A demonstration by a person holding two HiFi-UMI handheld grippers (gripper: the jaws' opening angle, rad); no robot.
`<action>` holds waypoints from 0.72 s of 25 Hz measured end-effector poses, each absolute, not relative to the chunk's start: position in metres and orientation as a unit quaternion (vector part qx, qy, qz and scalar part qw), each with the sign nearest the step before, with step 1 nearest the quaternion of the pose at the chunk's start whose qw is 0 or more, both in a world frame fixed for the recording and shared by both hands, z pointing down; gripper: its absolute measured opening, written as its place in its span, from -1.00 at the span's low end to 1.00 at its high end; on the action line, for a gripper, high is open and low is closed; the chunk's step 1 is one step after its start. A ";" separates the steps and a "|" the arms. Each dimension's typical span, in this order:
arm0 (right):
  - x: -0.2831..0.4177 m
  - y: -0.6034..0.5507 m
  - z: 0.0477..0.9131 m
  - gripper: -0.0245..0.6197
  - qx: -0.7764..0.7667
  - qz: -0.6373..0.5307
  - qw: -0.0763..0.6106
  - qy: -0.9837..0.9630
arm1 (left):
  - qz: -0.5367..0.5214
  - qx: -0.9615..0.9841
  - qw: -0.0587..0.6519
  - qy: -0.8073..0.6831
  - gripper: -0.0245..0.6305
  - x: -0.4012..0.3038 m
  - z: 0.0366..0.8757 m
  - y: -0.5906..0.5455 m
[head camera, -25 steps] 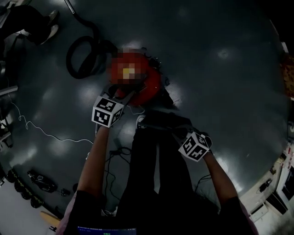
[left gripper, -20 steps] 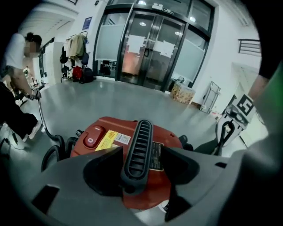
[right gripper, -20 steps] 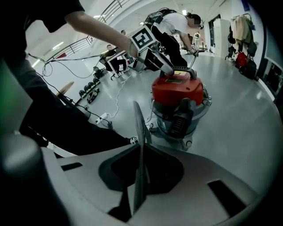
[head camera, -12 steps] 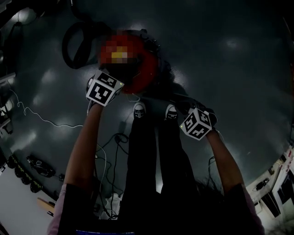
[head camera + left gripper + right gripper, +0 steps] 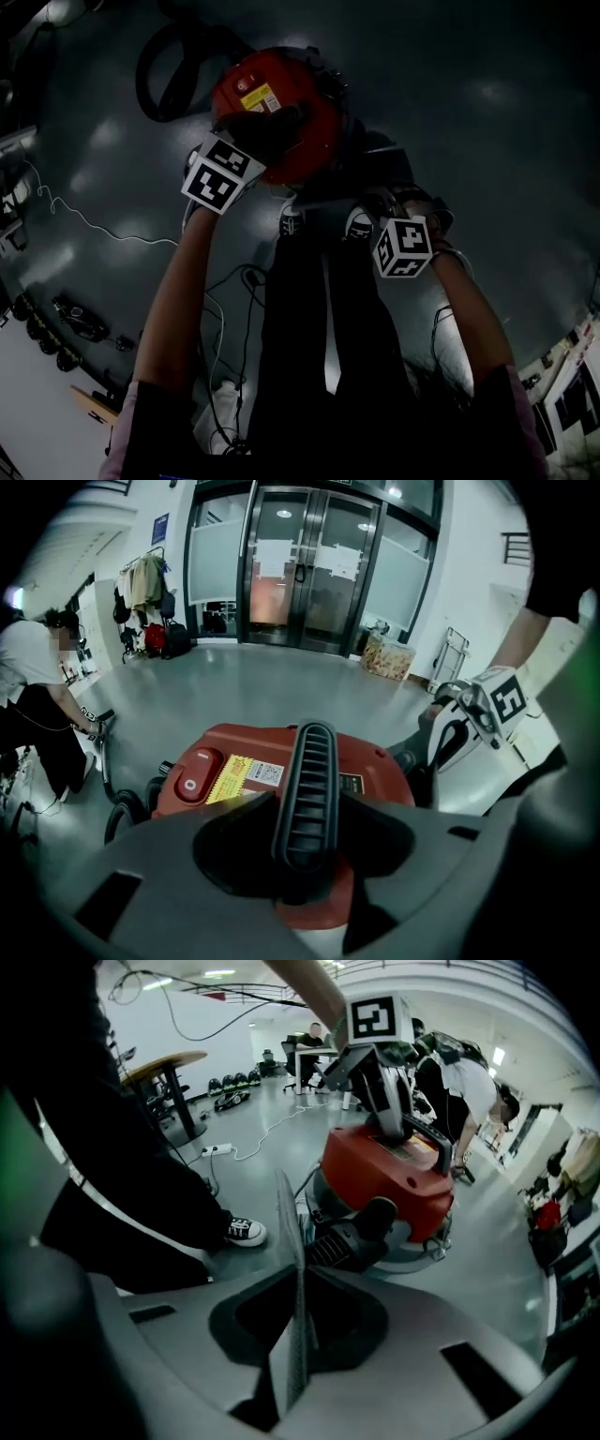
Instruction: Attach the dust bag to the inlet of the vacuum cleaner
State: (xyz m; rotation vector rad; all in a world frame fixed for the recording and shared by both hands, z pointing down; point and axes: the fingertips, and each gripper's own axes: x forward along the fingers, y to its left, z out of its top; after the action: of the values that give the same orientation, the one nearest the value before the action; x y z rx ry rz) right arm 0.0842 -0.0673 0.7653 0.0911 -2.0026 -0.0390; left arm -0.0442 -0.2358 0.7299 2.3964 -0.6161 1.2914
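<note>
The red vacuum cleaner stands on the floor ahead of the person's feet. My left gripper reaches down onto its top. In the left gripper view the black ribbed handle runs between the jaws of my left gripper. They have just been closing and now press on both its sides. My right gripper hangs lower right of the vacuum. The right gripper view shows my right gripper shut on the dust bag, a thin grey sheet seen edge-on. Past it lies the vacuum's black ribbed inlet piece.
A black hose coils at the vacuum's far left. A white cable trails over the floor on the left. The person's shoes stand just short of the vacuum. Another person stands at the left, and glass doors lie ahead.
My left gripper has come down onto the vacuum's handle and its jaws have drawn in around it. My right gripper has sunk and rolled, still holding the grey sheet.
</note>
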 end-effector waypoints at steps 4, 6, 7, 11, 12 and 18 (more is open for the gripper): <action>0.079 -0.067 0.755 -0.79 0.011 -0.092 0.531 -0.842 | 0.444 0.852 0.171 -0.219 -0.37 -0.044 0.729 -0.237; 0.075 -0.068 0.756 -0.79 0.000 -0.116 0.526 -0.842 | 0.439 0.854 0.170 -0.220 -0.37 -0.045 0.730 -0.238; 0.074 -0.071 0.759 -0.79 0.003 -0.114 0.525 -0.843 | 0.438 0.855 0.169 -0.220 -0.37 -0.045 0.732 -0.238; 0.078 -0.095 0.769 -0.76 0.082 0.048 0.508 -0.856 | 0.431 0.859 0.169 -0.219 -0.37 -0.045 0.734 -0.238; 0.078 -0.098 0.768 -0.76 0.098 0.090 0.500 -0.856 | 0.429 0.860 0.169 -0.219 -0.37 -0.046 0.733 -0.237; 0.086 -0.112 0.782 -0.67 0.144 0.319 0.429 -0.833 | 0.422 0.864 0.164 -0.221 -0.37 -0.047 0.735 -0.239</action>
State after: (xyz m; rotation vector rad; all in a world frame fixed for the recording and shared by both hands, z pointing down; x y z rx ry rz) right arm 0.0859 -0.1118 0.7823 0.3592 -2.0784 0.7968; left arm -0.0469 -0.2392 0.7349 2.4625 -0.6292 1.2021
